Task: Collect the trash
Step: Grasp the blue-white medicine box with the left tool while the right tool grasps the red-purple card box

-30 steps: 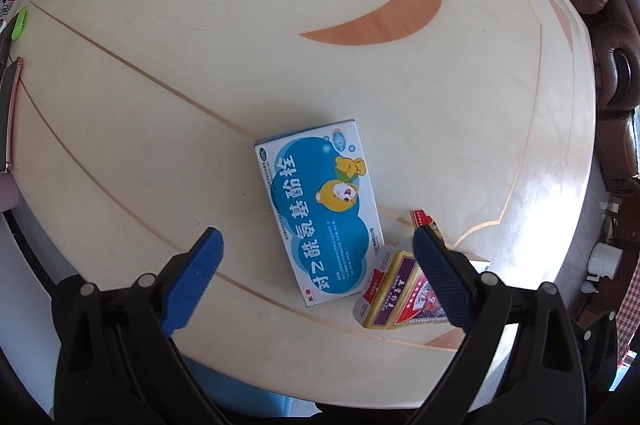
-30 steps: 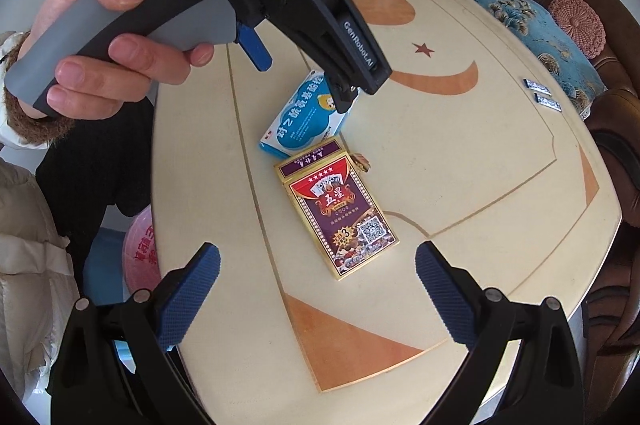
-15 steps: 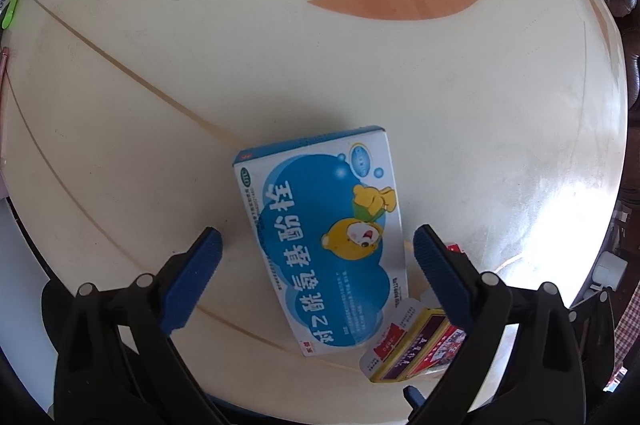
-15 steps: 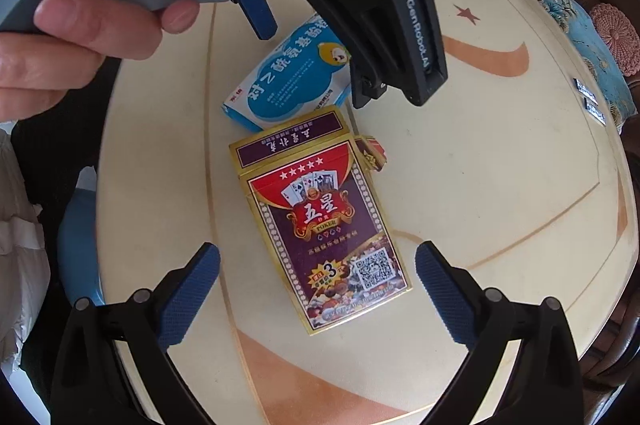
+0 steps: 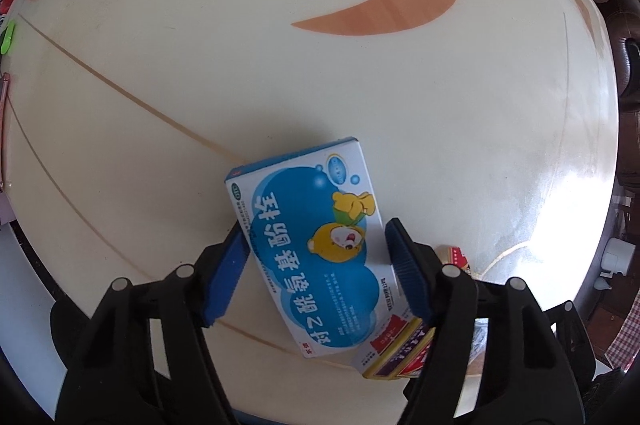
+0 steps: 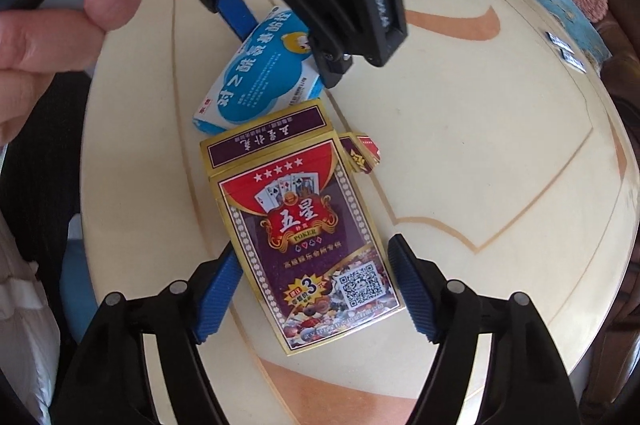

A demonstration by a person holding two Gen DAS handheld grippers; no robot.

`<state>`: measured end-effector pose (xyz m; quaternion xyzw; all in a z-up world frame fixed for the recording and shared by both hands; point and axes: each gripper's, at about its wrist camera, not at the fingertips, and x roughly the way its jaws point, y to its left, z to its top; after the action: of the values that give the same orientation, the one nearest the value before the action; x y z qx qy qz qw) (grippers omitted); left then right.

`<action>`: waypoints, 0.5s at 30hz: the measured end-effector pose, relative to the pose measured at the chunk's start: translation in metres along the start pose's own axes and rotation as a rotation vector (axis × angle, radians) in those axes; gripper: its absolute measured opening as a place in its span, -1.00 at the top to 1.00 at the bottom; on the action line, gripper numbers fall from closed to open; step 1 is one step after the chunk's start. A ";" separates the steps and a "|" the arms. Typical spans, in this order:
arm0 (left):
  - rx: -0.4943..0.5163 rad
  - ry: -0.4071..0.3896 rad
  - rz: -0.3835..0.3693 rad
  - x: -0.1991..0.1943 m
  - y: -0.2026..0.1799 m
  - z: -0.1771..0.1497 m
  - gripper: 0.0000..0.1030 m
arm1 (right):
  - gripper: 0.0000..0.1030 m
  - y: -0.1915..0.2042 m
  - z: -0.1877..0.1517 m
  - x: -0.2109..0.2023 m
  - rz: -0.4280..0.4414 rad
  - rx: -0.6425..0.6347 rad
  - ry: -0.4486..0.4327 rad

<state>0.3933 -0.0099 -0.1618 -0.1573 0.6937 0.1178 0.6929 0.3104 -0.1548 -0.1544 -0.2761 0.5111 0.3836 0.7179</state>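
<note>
Left wrist view: the left gripper (image 5: pixel 316 273) points down over the cream table (image 5: pixel 280 73), its jaws closing around the blue medicine box (image 5: pixel 308 237) lying flat; the pads sit at the box's long edges, contact unclear. Right wrist view: the right gripper (image 6: pixel 314 291) straddles the poker card box (image 6: pixel 308 237), jaws closing, a slight gap at the right pad. The two boxes touch end to end.
</note>
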 end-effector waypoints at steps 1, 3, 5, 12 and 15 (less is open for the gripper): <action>0.006 -0.002 -0.004 0.000 0.000 -0.001 -0.31 | -0.38 0.001 0.000 0.000 -0.016 0.034 -0.004; 0.022 -0.005 -0.017 0.000 0.000 -0.004 -0.31 | -0.35 0.005 -0.002 -0.002 -0.039 0.090 -0.011; 0.034 -0.019 -0.026 -0.002 0.001 -0.008 -0.31 | -0.32 0.008 -0.005 -0.006 -0.108 0.145 -0.020; 0.119 -0.122 -0.033 -0.031 0.021 -0.028 -0.29 | -0.28 0.011 -0.015 -0.021 -0.104 0.305 -0.041; 0.155 -0.174 -0.046 -0.047 0.029 -0.042 -0.27 | -0.28 0.014 -0.017 -0.037 -0.126 0.344 -0.065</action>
<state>0.3426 0.0035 -0.1156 -0.1085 0.6343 0.0609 0.7630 0.2829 -0.1702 -0.1245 -0.1682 0.5273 0.2533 0.7934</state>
